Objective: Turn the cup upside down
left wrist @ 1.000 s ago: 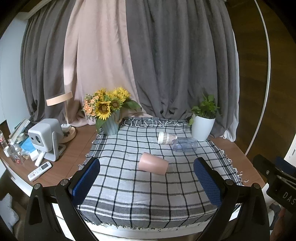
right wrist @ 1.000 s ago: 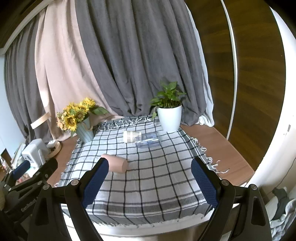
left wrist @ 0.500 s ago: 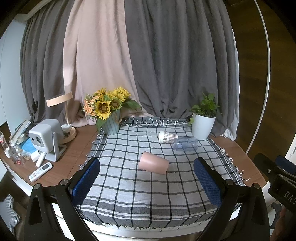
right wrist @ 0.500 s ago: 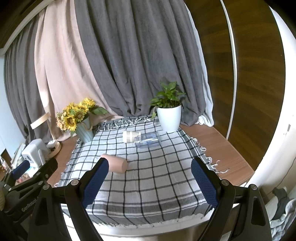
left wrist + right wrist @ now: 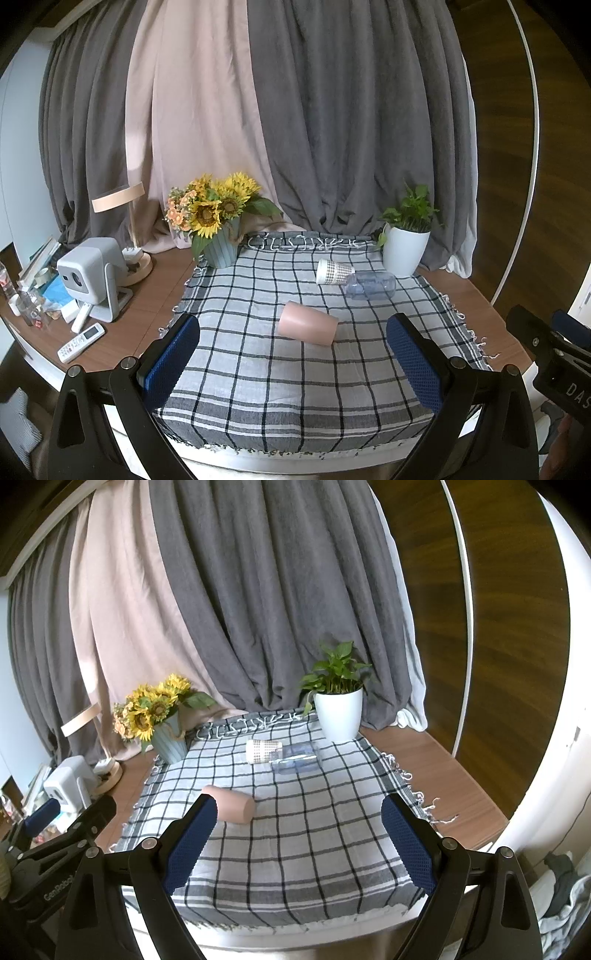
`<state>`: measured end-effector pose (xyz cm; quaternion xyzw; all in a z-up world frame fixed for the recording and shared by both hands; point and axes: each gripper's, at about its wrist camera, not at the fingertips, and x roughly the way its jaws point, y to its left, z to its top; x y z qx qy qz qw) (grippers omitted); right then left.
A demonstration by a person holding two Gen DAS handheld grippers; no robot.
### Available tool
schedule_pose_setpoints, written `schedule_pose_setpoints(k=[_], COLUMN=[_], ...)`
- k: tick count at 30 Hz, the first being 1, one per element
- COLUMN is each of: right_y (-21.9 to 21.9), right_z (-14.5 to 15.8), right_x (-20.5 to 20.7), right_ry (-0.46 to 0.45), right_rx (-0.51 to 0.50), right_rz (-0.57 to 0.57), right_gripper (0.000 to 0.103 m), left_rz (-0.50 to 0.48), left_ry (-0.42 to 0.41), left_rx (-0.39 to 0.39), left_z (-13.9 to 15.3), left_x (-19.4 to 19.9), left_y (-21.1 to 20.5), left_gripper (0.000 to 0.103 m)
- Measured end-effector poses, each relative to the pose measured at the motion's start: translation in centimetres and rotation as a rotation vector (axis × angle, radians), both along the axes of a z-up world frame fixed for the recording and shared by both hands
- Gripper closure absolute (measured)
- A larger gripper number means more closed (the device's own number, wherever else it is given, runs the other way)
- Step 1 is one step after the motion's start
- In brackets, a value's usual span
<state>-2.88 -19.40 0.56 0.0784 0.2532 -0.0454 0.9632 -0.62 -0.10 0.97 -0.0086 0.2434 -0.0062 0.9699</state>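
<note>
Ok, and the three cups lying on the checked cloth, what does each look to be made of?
Pink cup: matte, opaque, even color with no print, probably plastic, possibly ceramic; the look leaves it open.
Patterned cup: likely paper, given its white wall with a small printed check and a rolled-looking rim.
Clear cup: transparent, faintly bluish, glossy; the cloth shows through it, so thin plastic or glass.

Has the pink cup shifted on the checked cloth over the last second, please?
No. The pink cup lies on its side on the same squares of the checked cloth, equally far from the patterned paper cup.
</note>
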Motion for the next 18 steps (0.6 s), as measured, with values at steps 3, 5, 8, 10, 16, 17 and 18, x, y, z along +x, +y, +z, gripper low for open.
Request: schedule_pose_setpoints(k=[3,5,8,10,16,17,18], right_y=[0.04,0.01,0.06,0.02,0.1,0.15,0.18], right_z=[-0.04,-0.04,-0.07,-0.11,-0.22,-0.24,-0.2], right_x=[0.01,-0.03,-0.02,0.02,0.01,-0.01,-0.07], right_ry=[0.0,0.0,-0.002,-0.001,0.002,0.003,0.003], right_rx=[0.0,0.001,0.0,0.001,0.001,0.001,0.001], right_rz=[-0.002,0.0,-0.001,0.0,-0.002,-0.002,-0.002], right_gripper=[0.012,0.012,0.012,0.012,0.012,0.012,0.012], left_rz=[0.0,-0.001,-0.002,-0.001,-0.002,-0.002,-0.003], left_ry=[0.001,0.004,0.003,0.004,0.005,0.005,0.005], left_rx=[-0.001,-0.005,-0.001,-0.002,-0.001,-0.002,-0.002], left_z=[-0.08,-0.1,-0.1,-0.06,-0.08,-0.09,-0.08], left_x=[-0.01,-0.01,-0.01,0.04,0.0,-0.02,0.02], left_y=[-0.07,0.0,-0.03,-0.03,-0.01,0.04,-0.02], left_gripper=[0.0,0.0,0.0,0.0,0.0,0.0,0.0])
